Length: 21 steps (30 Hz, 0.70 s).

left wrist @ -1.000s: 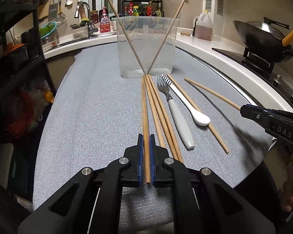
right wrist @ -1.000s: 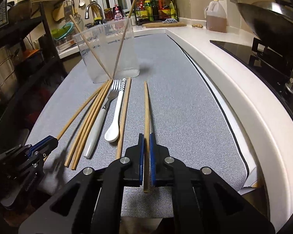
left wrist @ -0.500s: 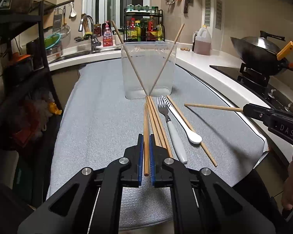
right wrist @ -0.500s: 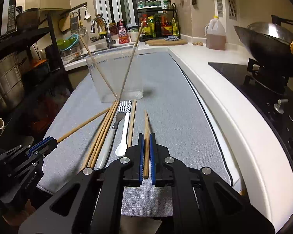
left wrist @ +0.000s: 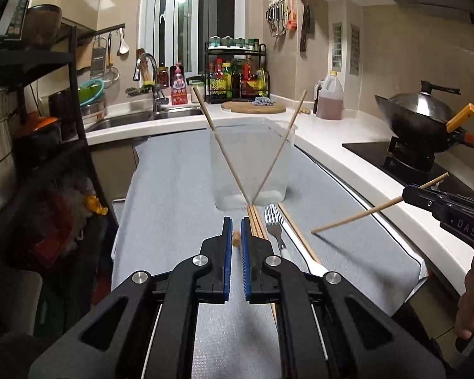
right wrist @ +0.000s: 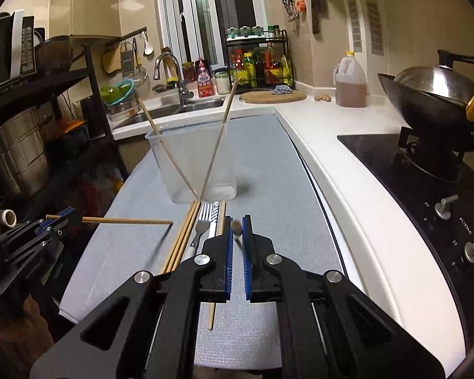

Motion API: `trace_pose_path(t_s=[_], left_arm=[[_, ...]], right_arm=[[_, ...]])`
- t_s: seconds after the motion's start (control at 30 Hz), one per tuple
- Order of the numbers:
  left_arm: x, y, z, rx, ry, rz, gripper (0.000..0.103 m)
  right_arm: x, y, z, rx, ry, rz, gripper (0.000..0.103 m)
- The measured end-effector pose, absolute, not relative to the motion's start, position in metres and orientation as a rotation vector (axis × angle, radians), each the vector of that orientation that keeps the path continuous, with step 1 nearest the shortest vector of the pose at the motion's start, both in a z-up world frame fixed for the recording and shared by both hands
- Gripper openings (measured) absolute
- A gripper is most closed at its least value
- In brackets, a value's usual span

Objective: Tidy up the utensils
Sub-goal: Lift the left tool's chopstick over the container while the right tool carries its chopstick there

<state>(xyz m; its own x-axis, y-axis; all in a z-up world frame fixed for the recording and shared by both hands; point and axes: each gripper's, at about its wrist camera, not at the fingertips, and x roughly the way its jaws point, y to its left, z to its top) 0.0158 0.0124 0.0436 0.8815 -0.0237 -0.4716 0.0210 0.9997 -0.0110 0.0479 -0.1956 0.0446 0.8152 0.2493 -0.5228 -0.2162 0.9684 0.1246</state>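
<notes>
A clear plastic container (left wrist: pixel 252 164) (right wrist: pixel 192 164) stands on the grey mat with two chopsticks crossed inside. In front of it lie several wooden chopsticks (left wrist: pixel 255 221) (right wrist: pixel 183 237), a white-handled fork (left wrist: pixel 273 225) (right wrist: pixel 202 225) and a white spoon (left wrist: pixel 303 252). My left gripper (left wrist: pixel 236 237) (right wrist: pixel 63 218) is shut on a chopstick (right wrist: pixel 126 220), held above the mat and seen end-on in its own view. My right gripper (right wrist: pixel 236 230) (left wrist: pixel 407 194) is shut on another chopstick (left wrist: pixel 357 216), lifted and pointing left toward the mat.
A grey mat (left wrist: pixel 173 189) covers the counter. A sink (left wrist: pixel 126 120) and black shelf rack (left wrist: pixel 47 126) are at left. A wok (left wrist: pixel 417 117) on the stove (right wrist: pixel 410 164), an oil jug (left wrist: pixel 330 98) and a spice rack (left wrist: pixel 237 75) stand behind and right.
Both grippers have lifted their chopsticks off the mat and tilted level, so each chopstick is seen end-on in its own view. The other utensils have not moved.
</notes>
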Motion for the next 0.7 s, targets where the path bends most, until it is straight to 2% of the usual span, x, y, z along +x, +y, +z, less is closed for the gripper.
trace_pose_path(t_s=[0.37,0.7], left_arm=[[0.042,0.024,0.085,-0.015,0.461,-0.058,0.006],[0.072,0.05,0.12,-0.101,0.527,-0.108,0.006]], right_arm=[[0.067,-0.191,0.081,0.07,0.508,0.292,0.006],[0.093,-0.186,0.115,0.07,0.534,0.35,0.006]])
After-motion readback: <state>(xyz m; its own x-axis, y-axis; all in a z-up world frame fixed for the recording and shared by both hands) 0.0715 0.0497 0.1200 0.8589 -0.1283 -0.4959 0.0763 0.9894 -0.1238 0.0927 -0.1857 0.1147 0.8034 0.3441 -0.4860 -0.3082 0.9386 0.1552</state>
